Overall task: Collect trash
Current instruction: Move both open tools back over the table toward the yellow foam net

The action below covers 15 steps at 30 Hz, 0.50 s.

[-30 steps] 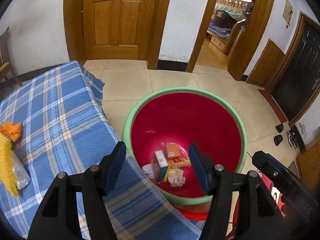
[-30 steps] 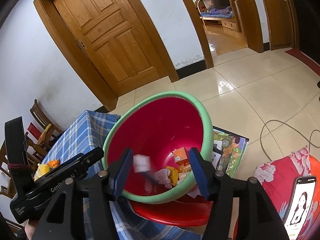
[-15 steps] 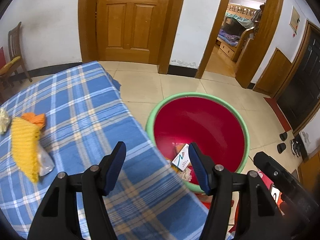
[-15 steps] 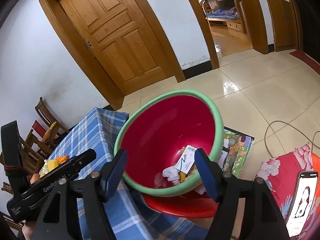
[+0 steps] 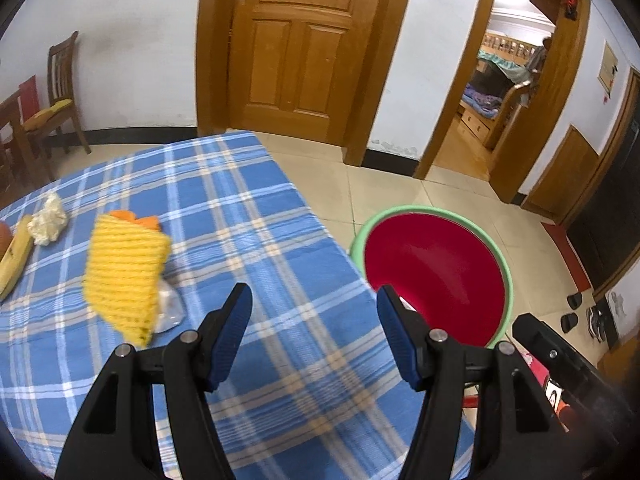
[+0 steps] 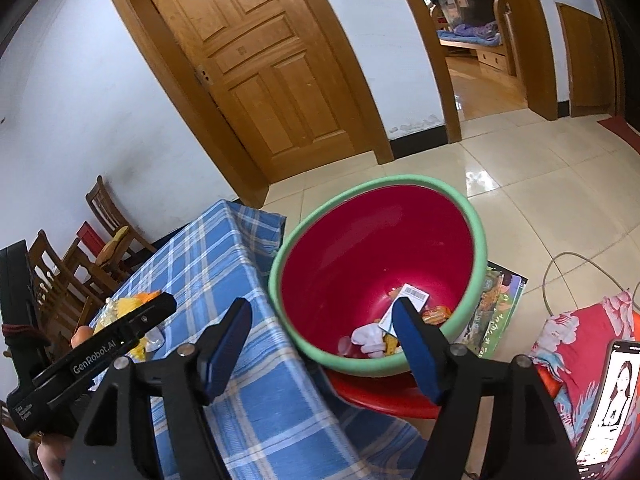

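A: What is nearest?
B: Both tongs, left tongs (image 5: 314,332) and right tongs (image 6: 322,344), gape wide, empty.
A: What changed?
B: Left has swung from red basin (image 6: 372,256) over the bench (image 5: 248,216); yellow netting (image 5: 126,276) lies nearer. Trash (image 6: 412,300) sits in the basin.

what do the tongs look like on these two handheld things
Both the left tongs and right tongs are matte black plastic arms with silver pivot screws and blue ribbed pads. The right view shows white "GenRobot.AI" lettering on the left unit's body.
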Motion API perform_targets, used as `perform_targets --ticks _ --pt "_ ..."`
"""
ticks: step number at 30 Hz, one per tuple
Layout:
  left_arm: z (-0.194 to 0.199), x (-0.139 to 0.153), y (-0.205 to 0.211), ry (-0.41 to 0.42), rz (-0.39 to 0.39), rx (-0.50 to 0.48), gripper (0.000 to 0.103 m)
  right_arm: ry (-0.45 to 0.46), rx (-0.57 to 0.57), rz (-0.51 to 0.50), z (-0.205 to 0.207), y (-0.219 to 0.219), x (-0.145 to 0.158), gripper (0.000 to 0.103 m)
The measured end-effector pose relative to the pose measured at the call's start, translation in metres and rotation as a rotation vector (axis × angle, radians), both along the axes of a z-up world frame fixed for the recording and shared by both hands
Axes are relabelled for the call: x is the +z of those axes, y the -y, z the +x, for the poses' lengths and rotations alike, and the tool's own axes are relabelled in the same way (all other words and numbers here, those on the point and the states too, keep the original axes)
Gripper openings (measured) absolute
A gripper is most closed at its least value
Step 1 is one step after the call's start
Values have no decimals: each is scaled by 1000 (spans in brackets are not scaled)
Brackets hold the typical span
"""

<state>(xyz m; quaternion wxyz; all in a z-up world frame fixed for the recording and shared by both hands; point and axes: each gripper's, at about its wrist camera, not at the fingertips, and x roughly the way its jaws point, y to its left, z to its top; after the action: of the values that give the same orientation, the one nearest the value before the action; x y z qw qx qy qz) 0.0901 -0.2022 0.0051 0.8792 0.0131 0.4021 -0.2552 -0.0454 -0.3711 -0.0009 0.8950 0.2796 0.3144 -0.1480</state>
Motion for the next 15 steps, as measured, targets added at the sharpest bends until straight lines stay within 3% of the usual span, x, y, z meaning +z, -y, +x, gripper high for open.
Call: perform_targets --ticks 15 --pt "7 4 -59 22 -15 103 65 -9 75 -12 14 -35 1 76"
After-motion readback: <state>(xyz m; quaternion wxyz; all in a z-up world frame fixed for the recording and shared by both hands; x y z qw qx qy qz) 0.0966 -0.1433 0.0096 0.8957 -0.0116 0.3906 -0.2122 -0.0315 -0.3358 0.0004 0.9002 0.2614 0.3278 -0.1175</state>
